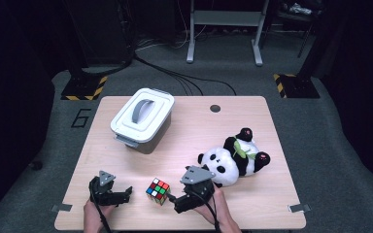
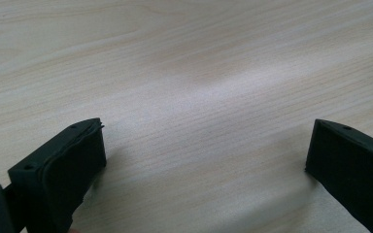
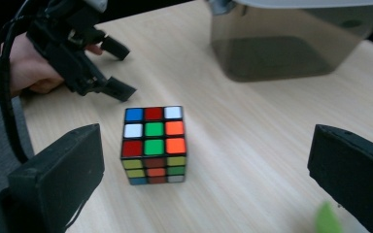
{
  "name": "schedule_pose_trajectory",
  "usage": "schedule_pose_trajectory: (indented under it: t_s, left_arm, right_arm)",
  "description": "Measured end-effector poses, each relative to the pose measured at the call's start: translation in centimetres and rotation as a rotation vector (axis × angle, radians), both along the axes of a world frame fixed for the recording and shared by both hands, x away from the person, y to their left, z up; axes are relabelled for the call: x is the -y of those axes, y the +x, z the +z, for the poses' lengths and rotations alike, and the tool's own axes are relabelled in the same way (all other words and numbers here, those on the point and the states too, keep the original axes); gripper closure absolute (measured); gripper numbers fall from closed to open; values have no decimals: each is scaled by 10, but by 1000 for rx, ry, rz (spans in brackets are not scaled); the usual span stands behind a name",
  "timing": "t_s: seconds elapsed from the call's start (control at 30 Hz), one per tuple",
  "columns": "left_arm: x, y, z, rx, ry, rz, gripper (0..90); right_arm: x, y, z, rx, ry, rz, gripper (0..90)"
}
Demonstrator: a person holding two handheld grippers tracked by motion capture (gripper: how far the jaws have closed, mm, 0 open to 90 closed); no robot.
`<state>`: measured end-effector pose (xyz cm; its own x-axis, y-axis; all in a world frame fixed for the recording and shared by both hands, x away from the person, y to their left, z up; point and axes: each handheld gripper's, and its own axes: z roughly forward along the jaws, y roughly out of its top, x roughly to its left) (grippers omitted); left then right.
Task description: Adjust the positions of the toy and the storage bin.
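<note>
Rubik's cube (image 3: 154,144), scrambled, multicoloured, upright.

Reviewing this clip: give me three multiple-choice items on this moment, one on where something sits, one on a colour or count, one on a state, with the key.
1. Where does the puzzle cube stand on the table?
A. Between the two grippers near the front edge
B. On top of the lidded container
C. At the far edge beside the round hole

2. What colours is the stuffed panda mainly?
A. Brown and yellow
B. Black and white
C. Blue and grey

3. How do the jaws of the right gripper stand?
A. Clamped on the cube
B. Shut with nothing between them
C. Wide open, the cube free ahead of them

Key: 1 A, the high view shows the cube between the left gripper and the right one. 2 B, its body is white with black limbs and ears. 3 C, the right gripper view shows both pads well clear of the cube.
</note>
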<state>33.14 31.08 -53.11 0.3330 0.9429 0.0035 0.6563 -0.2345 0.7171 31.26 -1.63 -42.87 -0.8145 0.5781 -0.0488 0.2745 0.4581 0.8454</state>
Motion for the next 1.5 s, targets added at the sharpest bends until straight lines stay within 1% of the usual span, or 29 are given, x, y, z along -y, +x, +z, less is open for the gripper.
schedule_pose_trajectory:
  t_s: [0.13, 0.23, 0.3, 0.43, 0.57, 0.7, 0.77, 0.83, 0.9, 1.1, 1.13, 1.2, 1.27, 1.4, 1.5]
  left_arm:
    - [0, 0, 0, -5, 2, -2, 6]
    - [0, 0, 0, -5, 2, -2, 6]
    - [0, 0, 0, -7, 2, -7, 6]
    - [0, 1, 1, -10, 2, -8, 5]
    - [0, 1, 1, -11, 3, -9, 5]
    - [0, 1, 0, -3, -1, -7, 5]
    - [0, 1, 0, -6, 1, -8, 5]
    - [0, 1, 0, -6, 1, -8, 5]
    - [0, 1, 0, -6, 1, -8, 5]
    - [0, 1, 0, -3, 0, -7, 5]
    - [0, 1, 0, -6, 1, -8, 6]
    - [1, 1, 0, 4, -7, 1, 5]
    - [1, 1, 0, 3, -7, 1, 5]
    - [1, 1, 0, 3, -8, 4, 3]
    - [0, 1, 0, 7, -4, 15, 1]
  right_arm:
    - [25, -4, 11, 47, 17, -46, 0]
    - [43, -7, 16, 66, 43, -100, 0]
    - [56, -9, 19, 79, 43, -133, 0]
    - [80, -13, 20, 90, 64, -204, 0]
    - [104, -17, 16, 92, 64, -275, 0]
    - [127, -22, 9, 83, 57, -347, 0]
    - [139, -25, 5, 79, 58, -382, 0]
    - [149, -28, 1, 77, 44, -412, 0]
    - [163, -31, -6, 63, 47, -454, 0]
    - [200, -37, -27, 45, 46, -578, 0]
    - [206, -38, -32, 36, 47, -596, 0]
    - [217, -37, -43, 17, 43, -635, 0]
    - [227, -35, -55, -19, 45, -665, 0]
    - [241, -27, -74, -80, 32, -696, 0]
    - [247, -19, -81, -110, 21, -709, 0]
